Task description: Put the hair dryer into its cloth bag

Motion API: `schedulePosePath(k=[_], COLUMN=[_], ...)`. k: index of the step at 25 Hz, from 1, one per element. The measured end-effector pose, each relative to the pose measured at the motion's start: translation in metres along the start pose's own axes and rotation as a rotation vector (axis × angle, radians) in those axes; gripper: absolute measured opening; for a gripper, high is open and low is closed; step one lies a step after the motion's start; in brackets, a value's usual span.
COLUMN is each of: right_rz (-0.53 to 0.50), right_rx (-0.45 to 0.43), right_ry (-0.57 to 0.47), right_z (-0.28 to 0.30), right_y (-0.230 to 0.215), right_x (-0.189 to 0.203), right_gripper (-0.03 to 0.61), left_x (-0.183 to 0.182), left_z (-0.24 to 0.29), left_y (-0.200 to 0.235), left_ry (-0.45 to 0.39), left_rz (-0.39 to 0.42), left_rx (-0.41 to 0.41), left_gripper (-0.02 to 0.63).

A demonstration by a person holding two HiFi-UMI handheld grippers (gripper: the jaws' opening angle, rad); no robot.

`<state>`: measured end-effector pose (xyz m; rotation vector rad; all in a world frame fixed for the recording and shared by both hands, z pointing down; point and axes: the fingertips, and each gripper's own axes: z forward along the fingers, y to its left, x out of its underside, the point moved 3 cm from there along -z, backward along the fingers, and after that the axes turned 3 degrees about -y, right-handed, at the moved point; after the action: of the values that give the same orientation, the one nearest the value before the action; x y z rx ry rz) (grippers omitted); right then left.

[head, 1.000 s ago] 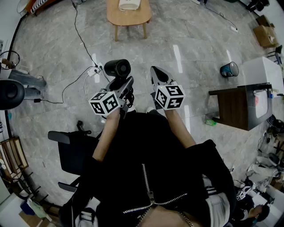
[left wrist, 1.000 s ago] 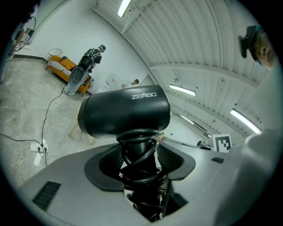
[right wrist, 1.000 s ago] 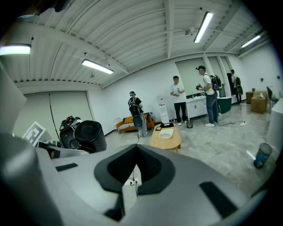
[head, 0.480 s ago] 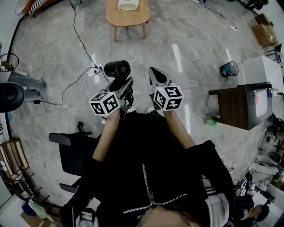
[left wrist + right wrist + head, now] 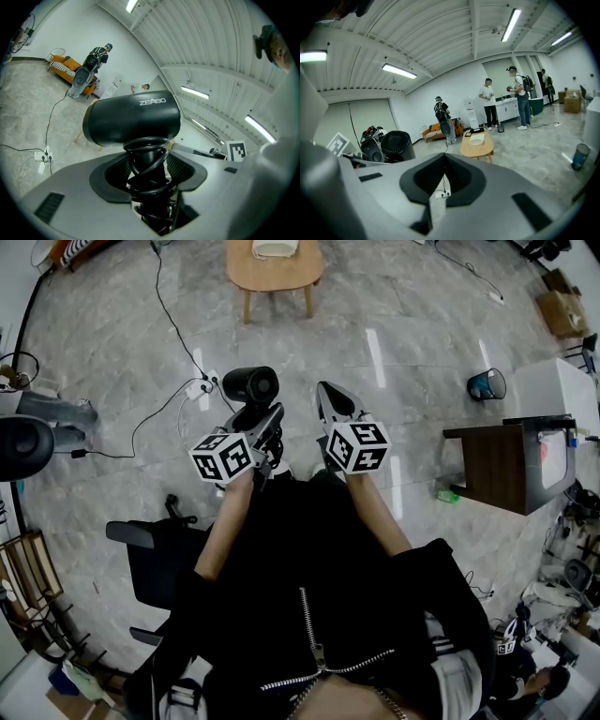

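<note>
The black hair dryer [image 5: 248, 385] points away from me, and its round barrel [image 5: 133, 119] fills the left gripper view. My left gripper [image 5: 261, 418] is shut on its handle, which has the black cord [image 5: 147, 161] coiled around it. My right gripper [image 5: 330, 395] is level with the left one and just to its right. Its jaws [image 5: 444, 161] meet at the tips with nothing between them. A pale folded cloth thing [image 5: 274, 247] lies on the wooden table [image 5: 246, 277] further ahead, also seen as a cream bundle [image 5: 477, 139] in the right gripper view. Whether it is the bag I cannot tell.
A power strip with a long cable [image 5: 199, 388] lies on the marble floor left of the dryer. A black office chair [image 5: 150, 559] stands at my left, a dark side table [image 5: 497, 465] and a bin [image 5: 485, 386] at the right. Several people [image 5: 490, 108] stand across the room.
</note>
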<state>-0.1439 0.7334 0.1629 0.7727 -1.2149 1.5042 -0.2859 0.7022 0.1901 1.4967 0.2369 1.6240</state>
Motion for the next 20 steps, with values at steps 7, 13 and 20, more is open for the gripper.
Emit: schedulePosePath(k=[7,13,20], right_rz=[0.03,0.036,0.042], right_rx=[0.025,0.039,0.031], right_ry=[0.024,0.046,0.073], right_z=[-0.001,0.005,0.022], right_y=[0.004,0.005,0.002], right_x=[0.012,0.016,0.019], right_gripper=[0.011,0.011,0.011], left_x=[0.004,0.006,0.004], left_z=[-0.005,-0.004,0.006], left_y=[0.01,0.018,0.028], left_ry=[0.029,0.04,0.057], left_rz=[-0.019,-0.046,-0.056], left_rx=[0.001,0.004,0.001], left_gripper=[0.242,0.242,0.242])
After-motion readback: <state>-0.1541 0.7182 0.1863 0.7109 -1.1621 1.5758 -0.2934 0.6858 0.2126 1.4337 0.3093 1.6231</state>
